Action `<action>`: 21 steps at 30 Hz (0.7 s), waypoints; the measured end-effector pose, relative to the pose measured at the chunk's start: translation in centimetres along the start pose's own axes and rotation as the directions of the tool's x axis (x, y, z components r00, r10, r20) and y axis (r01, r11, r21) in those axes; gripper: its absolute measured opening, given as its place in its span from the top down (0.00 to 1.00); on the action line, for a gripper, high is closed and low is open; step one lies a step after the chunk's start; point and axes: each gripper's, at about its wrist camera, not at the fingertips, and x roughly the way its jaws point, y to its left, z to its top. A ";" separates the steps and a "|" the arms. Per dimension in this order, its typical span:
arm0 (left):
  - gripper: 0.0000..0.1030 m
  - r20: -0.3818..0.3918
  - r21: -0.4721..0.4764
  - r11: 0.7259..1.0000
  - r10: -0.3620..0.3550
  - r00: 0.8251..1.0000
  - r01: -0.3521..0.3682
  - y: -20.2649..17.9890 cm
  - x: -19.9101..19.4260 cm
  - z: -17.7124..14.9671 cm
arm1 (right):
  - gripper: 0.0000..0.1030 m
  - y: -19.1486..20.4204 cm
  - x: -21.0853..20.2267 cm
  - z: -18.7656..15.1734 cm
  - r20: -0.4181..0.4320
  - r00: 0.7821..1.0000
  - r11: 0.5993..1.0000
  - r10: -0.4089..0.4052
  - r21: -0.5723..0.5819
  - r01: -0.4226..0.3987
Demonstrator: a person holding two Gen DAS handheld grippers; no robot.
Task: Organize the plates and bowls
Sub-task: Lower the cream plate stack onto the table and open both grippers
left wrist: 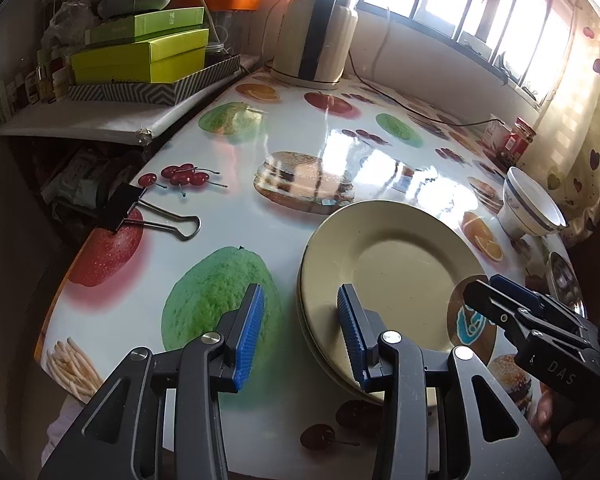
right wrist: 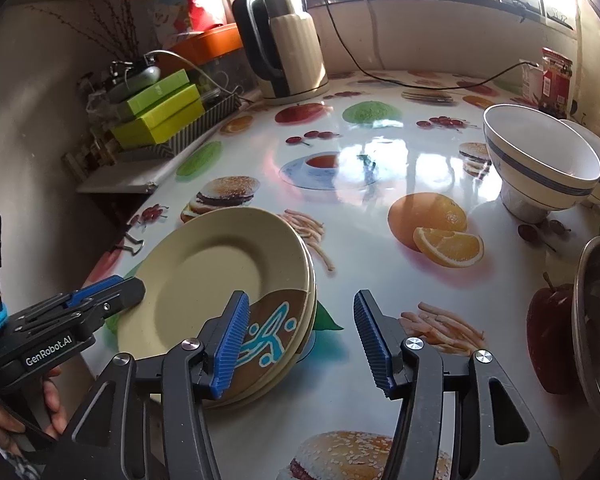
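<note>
- Handling judged first: plate stack looks stiff, smooth, likely slippery on glossy cloth; weight not told from pics. Best taken at the rim, since flat centre gives pads nothing to bite.
- Stack sits near the table's front edge, toward its left side; top plate seen slightly offset on those under it, so a slide or chip is a risk if nudged.
- Left gripper: jaws part-open, nothing held; one pad over the stack's left rim, other over bare cloth.
- Right gripper: jaws apart, nothing held; left pad over the stack's right rim, not seen pressing.
- Bowls stand toward the far right edge, nested or side by side, cannot tell; look ceramic, fragile.
- Steel dish at right edge, near the right gripper.
- Kettle + cord at far edge, binder clip on left edge: well apart, not in the way.
</note>
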 end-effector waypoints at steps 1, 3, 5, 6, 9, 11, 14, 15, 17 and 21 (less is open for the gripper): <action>0.61 -0.002 -0.001 1.000 -0.008 1.000 0.008 0.0 0.0 0.0 | 0.45 -0.3 0.1 0.1 -0.002 1.000 1.000 0.003 -0.001 -0.003; 0.60 -0.006 -0.003 1.000 -0.011 1.000 0.011 0.0 0.1 -0.1 | 0.45 -0.9 0.1 0.3 -0.001 1.000 1.000 0.006 -0.001 -0.006; 0.55 -0.011 -0.005 1.000 -0.017 1.000 0.017 0.0 0.3 -0.1 | 0.44 -0.4 0.1 0.0 -0.006 1.000 1.000 0.002 0.001 -0.002; 0.54 -0.013 -0.007 1.000 -0.021 1.000 0.021 0.0 0.4 -0.1 | 0.43 -0.8 0.0 0.0 -0.008 1.000 1.000 0.002 0.003 -0.002; 0.54 -0.017 -0.007 1.000 -0.022 1.000 0.022 -0.1 0.6 -0.1 | 0.40 -1.1 0.3 0.3 -0.014 1.000 1.000 0.010 0.004 -0.010; 0.54 -0.020 -0.004 1.000 -0.022 1.000 0.021 -0.2 0.6 -0.1 | 0.39 -1.6 0.5 0.5 -0.019 1.000 1.000 0.014 0.001 -0.014; 0.53 -0.020 -0.003 1.000 -0.030 0.999 0.030 -0.2 0.6 0.0 | 0.39 -1.7 0.9 0.8 -0.020 1.000 1.000 0.015 0.002 -0.015; 0.53 -0.021 -0.004 0.999 -0.033 0.999 0.033 -0.2 0.7 0.1 | 0.39 -1.7 0.9 0.7 -0.021 1.000 1.000 0.015 0.002 -0.015; 0.53 -0.028 -0.006 0.999 -0.041 0.999 0.041 -0.2 0.8 0.1 | 0.38 -1.7 0.9 0.7 -0.024 1.000 1.000 0.016 0.003 -0.016; 0.53 -0.032 -0.010 0.999 -0.044 0.999 0.044 -0.3 1.0 0.0 | 0.38 -1.7 0.9 0.8 -0.030 0.999 1.000 0.024 0.002 -0.024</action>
